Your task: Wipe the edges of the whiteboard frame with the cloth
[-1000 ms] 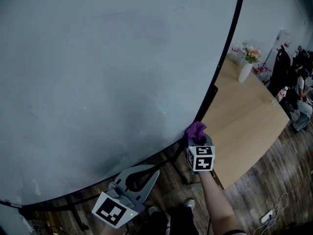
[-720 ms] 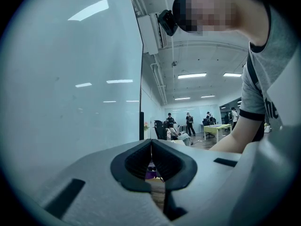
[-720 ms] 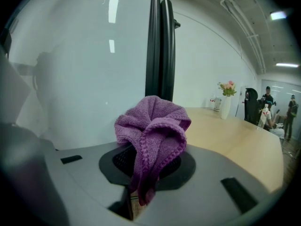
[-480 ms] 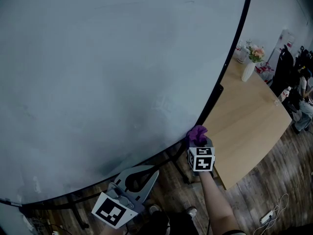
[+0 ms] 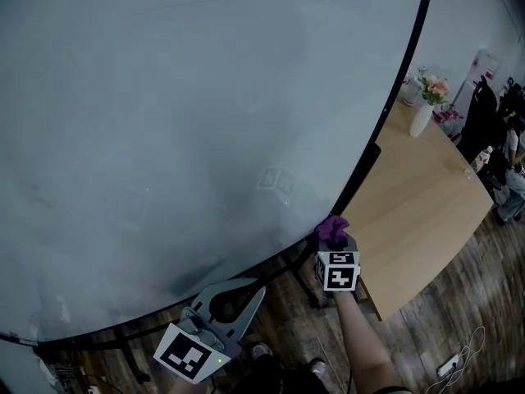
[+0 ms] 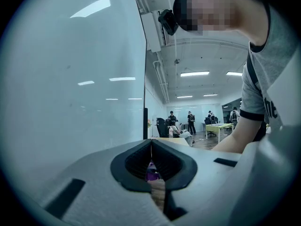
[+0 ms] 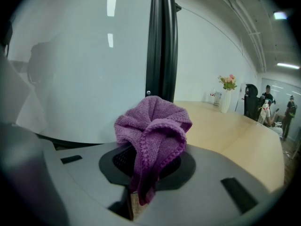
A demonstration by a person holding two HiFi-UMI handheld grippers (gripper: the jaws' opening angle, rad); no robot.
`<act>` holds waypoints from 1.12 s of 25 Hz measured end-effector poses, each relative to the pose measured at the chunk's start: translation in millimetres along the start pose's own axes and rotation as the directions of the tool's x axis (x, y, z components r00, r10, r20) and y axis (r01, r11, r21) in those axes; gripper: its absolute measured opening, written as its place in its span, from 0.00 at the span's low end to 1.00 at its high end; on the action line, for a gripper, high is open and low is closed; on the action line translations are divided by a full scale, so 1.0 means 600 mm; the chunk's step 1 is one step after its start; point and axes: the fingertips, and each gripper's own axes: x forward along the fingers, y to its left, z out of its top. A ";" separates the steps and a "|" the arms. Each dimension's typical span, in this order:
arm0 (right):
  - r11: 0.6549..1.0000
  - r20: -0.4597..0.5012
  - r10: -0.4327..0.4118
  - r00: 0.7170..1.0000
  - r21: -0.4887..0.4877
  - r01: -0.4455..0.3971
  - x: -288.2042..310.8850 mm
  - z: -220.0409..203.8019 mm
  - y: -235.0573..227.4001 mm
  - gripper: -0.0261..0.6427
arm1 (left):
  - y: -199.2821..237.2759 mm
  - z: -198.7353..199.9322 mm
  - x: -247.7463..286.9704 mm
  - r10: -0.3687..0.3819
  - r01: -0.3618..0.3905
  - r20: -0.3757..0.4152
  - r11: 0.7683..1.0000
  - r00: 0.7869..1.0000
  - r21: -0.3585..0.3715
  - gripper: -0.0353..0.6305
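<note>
The whiteboard [image 5: 164,138] is the biggest thing and fills most of the head view; its surface is smooth, pale grey-blue and a little glossy, with ceiling lights reflected in it. A thin black frame [image 5: 404,76] runs along its right edge and its bottom edge.

To the right of the board stands a long table [image 5: 418,212] with a light wooden top and rounded corners. The floor [image 5: 459,318] under it is made of dark wooden planks. At the far end of the table there is a white vase with pink flowers [image 5: 422,115]. Further to the right some persons are sitting, small and not clear.

The left gripper [image 5: 259,286] is grey plastic with a black and white square marker. It is low and near, below the board's bottom edge; its jaws are pressed together, with nothing between them.

The right gripper [image 5: 332,238] pinches the cloth [image 5: 331,228], a purple knitted one, bunched up, with a stitched border. The cloth is at the lower right corner of the board, just at the black frame. I cannot tell whether it really touches the frame.
</note>
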 end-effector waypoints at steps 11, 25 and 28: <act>1.000 0.004 0.022 1.000 -0.010 -0.022 -0.024 -0.002 0.002 0.14 | -0.010 0.005 -0.025 0.088 -0.088 0.003 0.996 0.996 0.018 0.08; 0.969 0.128 0.248 0.960 -0.038 -0.245 -0.188 0.034 0.026 0.15 | -0.079 0.016 -0.125 0.347 -0.347 0.011 0.934 0.938 0.087 0.08; 0.949 0.158 0.317 0.935 -0.051 -0.312 -0.225 0.049 0.039 0.15 | -0.096 0.019 -0.151 0.411 -0.410 0.015 0.908 0.912 0.089 0.08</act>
